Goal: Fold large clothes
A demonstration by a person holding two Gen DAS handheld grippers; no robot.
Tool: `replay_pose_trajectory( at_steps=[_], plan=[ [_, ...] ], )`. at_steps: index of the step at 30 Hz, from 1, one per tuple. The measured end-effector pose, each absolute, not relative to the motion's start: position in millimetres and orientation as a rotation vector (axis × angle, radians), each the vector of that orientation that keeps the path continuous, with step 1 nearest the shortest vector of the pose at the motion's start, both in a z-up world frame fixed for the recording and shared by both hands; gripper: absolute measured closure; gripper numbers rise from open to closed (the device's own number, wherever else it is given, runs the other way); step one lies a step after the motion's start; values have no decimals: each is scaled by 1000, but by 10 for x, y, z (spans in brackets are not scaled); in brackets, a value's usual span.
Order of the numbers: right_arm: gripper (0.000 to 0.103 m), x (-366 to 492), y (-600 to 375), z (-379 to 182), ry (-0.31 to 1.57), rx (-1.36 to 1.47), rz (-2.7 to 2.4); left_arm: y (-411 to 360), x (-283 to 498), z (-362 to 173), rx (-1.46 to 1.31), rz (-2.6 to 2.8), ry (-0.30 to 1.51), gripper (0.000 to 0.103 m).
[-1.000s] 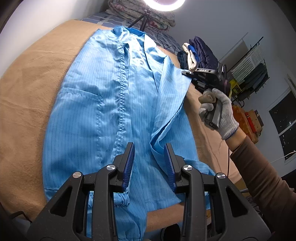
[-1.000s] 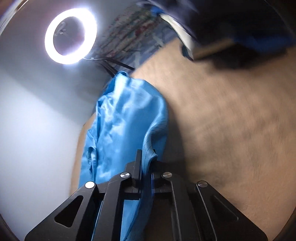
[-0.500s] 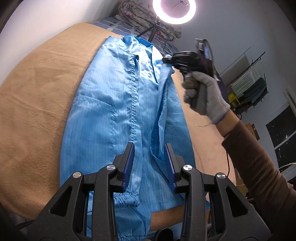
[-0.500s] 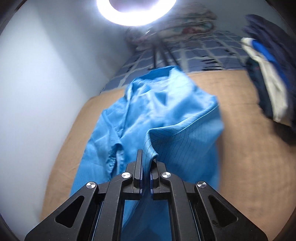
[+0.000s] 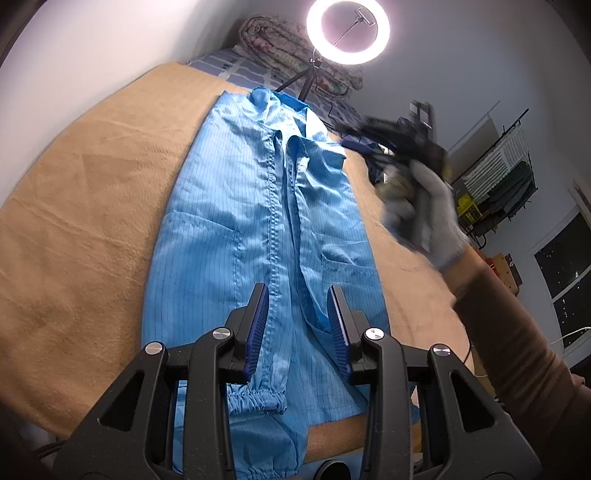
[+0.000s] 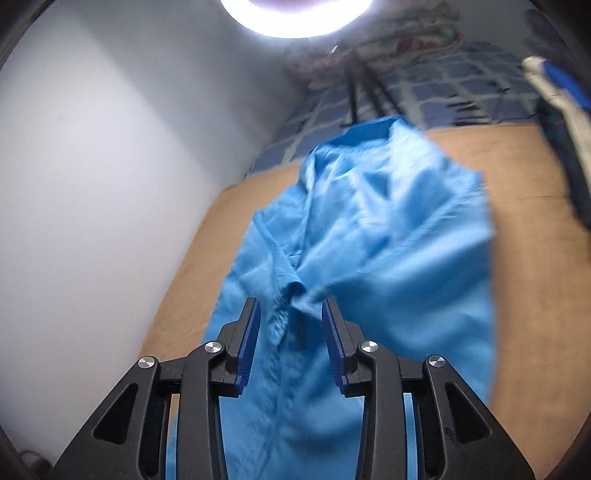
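A light blue striped coat lies lengthwise on the tan blanket, both sides folded in toward its front placket. My left gripper hovers open above the coat's lower part, nothing between its blue pads. The right gripper, held by a gloved hand and blurred, is beside the coat's right shoulder. In the right wrist view the right gripper hangs over the coat; its jaws are opening and the pads stand apart from the cloth.
A lit ring light on a tripod stands behind the collar, with folded quilts on a checked sheet. Dark clothes are piled at the blanket's right side. A clothes rack and a window are at the right.
The right gripper carried the coat's right side over onto the front, then opened and let the cloth drop. My left gripper drew back slightly, staying open.
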State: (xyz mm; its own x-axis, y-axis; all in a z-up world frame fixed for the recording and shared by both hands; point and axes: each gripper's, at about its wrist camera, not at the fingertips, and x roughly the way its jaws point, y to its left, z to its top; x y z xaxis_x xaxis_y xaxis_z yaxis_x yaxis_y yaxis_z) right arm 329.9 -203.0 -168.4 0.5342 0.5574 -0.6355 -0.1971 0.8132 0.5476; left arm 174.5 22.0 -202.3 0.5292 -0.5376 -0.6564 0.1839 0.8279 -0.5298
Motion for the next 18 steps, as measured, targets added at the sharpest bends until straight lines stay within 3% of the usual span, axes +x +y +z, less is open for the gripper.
replay_pose_trajectory(
  at_steps=[9, 18],
  plan=[
    [70, 1759, -2554, -1846, 1012, 346, 496, 341, 1610, -1958, -403, -431, 902, 70],
    [70, 709, -2372, -2178, 1163, 229, 613, 638, 1534, -1940, -447, -353, 875, 70]
  ],
)
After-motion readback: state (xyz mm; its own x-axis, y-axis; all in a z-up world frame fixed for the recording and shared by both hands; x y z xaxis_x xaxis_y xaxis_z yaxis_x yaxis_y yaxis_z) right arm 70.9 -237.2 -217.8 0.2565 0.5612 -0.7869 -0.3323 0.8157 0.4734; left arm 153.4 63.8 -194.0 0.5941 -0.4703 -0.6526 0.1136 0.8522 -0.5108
